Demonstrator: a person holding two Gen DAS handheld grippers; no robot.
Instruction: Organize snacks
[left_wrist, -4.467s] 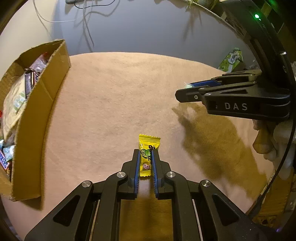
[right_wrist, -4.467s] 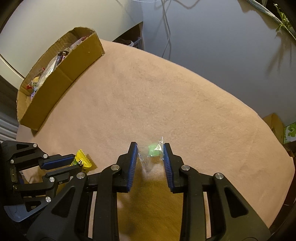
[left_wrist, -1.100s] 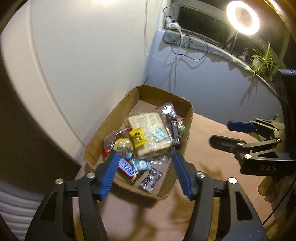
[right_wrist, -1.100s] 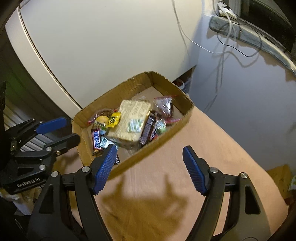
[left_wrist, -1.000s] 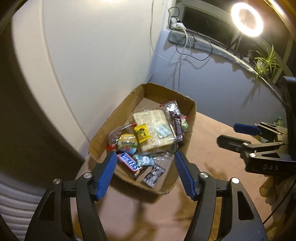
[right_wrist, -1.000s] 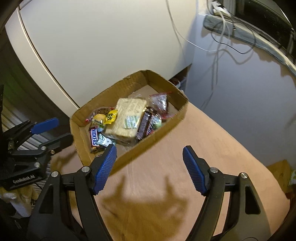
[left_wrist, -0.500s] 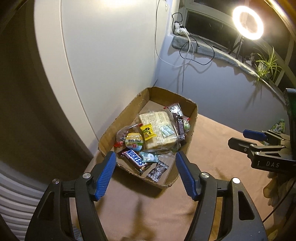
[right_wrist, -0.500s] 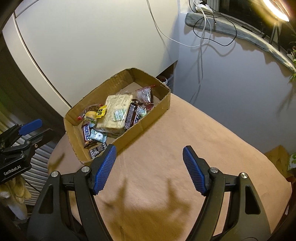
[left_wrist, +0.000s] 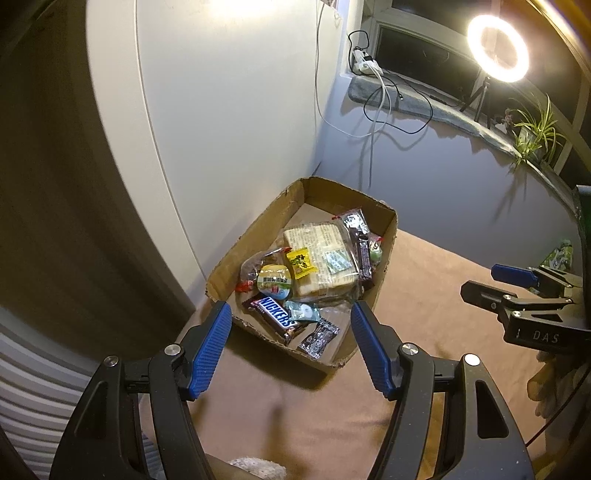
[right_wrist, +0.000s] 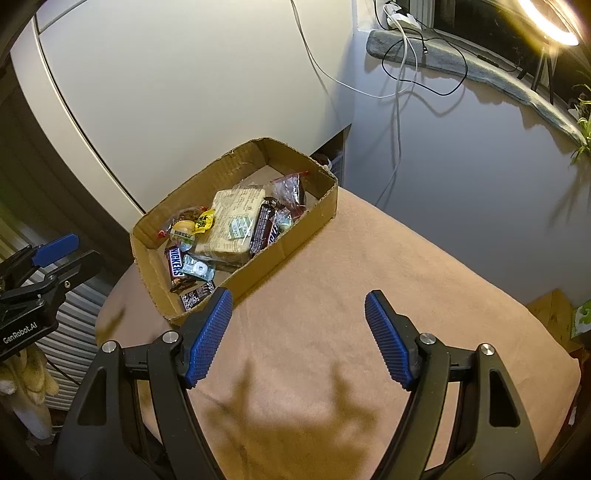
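A shallow cardboard box (left_wrist: 255, 229) (right_wrist: 314, 221) sits at the far left corner of the tan-covered table (right_wrist: 332, 295). Inside lie several snacks: a large pale wrapped block (left_wrist: 321, 251), a yellow candy (left_wrist: 300, 261), a Snickers bar (left_wrist: 275, 317) (right_wrist: 175, 262) and a dark chocolate bar (right_wrist: 264, 225). My left gripper (left_wrist: 291, 347) hangs open above the box's near edge, nothing between its blue pads. My right gripper (right_wrist: 299, 332) is open over bare cloth to the right of the box, also holding nothing. Each gripper shows at the edge of the other's view.
A white cabinet door (left_wrist: 229, 110) stands right behind the box. A grey wall with a sill, cables (left_wrist: 380, 92), a ring light (left_wrist: 496, 48) and a plant (left_wrist: 535, 129) runs along the back. A green packet (left_wrist: 561, 254) lies beyond the table's right side.
Both grippers have drawn back and up from the box, so it looks smaller and farther. The yellow candy and the green candy held earlier now lie in the box.
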